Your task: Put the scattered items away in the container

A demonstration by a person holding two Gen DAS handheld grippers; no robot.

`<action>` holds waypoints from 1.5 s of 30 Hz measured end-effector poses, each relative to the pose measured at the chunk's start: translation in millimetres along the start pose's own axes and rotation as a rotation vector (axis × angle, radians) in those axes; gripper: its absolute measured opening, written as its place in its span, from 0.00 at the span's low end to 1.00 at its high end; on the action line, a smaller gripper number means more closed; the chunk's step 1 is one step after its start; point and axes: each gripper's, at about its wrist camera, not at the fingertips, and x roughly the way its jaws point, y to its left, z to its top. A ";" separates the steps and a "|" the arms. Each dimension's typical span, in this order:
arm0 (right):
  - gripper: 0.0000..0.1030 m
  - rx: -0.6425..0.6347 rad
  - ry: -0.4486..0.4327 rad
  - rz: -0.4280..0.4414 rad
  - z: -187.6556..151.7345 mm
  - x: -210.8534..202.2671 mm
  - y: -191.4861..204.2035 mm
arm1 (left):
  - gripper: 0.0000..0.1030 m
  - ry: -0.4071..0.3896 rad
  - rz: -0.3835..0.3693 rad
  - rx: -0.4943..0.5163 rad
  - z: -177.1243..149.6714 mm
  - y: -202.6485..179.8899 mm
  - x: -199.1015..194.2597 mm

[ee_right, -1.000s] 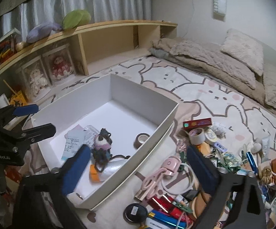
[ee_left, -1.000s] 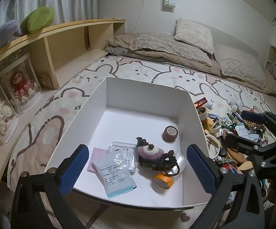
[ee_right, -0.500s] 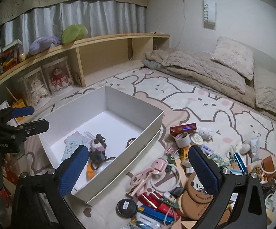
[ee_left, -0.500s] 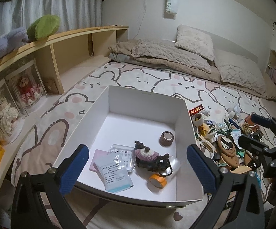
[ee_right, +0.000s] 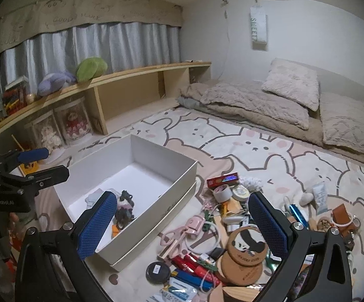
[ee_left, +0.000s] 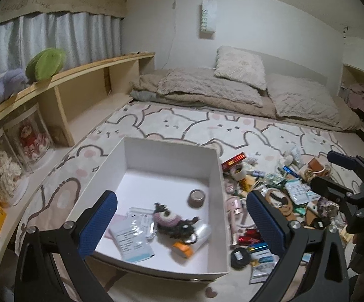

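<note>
A white box [ee_left: 172,146] stands on the rug, holding a crocheted doll [ee_left: 172,222], a brown tape roll [ee_left: 197,196], an orange tape roll [ee_left: 182,249] and a printed packet [ee_left: 131,242]. My left gripper [ee_left: 180,201] hovers open above the box's near end with nothing between its fingers. To the right of the box [ee_right: 161,152] lies a heap of scattered items: pink scissors [ee_right: 175,239], panda cork coasters [ee_right: 245,249], a red box [ee_right: 222,180], a white tape roll [ee_right: 221,192] and a black round case [ee_right: 158,271]. My right gripper [ee_right: 183,201] hangs open and empty above that heap.
A wooden shelf [ee_right: 131,75] with plush toys and doll cases [ee_left: 28,141] runs along the left. Folded bedding and pillows [ee_left: 240,68] lie at the back. The bunny-print rug [ee_right: 257,148] is bare between box and bedding. The other gripper shows at each view's edge.
Both grippers have risen and drawn back from the box, so the box and the heap look smaller and farther. Both stay open and empty. Nothing in the box has moved.
</note>
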 end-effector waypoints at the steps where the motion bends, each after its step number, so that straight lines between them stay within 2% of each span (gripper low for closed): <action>1: 1.00 0.007 -0.013 -0.007 0.2 -4.3 -4.2 | 1.00 -0.004 -0.005 0.003 1.1 -4.1 -0.6; 11: 1.00 0.056 -0.087 -0.065 -5.6 -40.3 -47.4 | 1.00 -0.045 -0.063 0.049 11.6 -59.8 4.3; 23: 1.00 0.079 -0.101 -0.194 -36.0 -62.9 -104.1 | 1.00 -0.076 -0.180 0.096 11.7 -121.5 24.7; 34: 1.00 0.117 -0.160 -0.246 -65.2 -71.9 -128.6 | 1.00 -0.085 -0.228 0.103 -3.5 -151.3 48.1; 45: 1.00 0.143 -0.157 -0.281 -95.5 -64.1 -145.6 | 1.00 -0.095 -0.251 0.160 -33.2 -171.7 70.4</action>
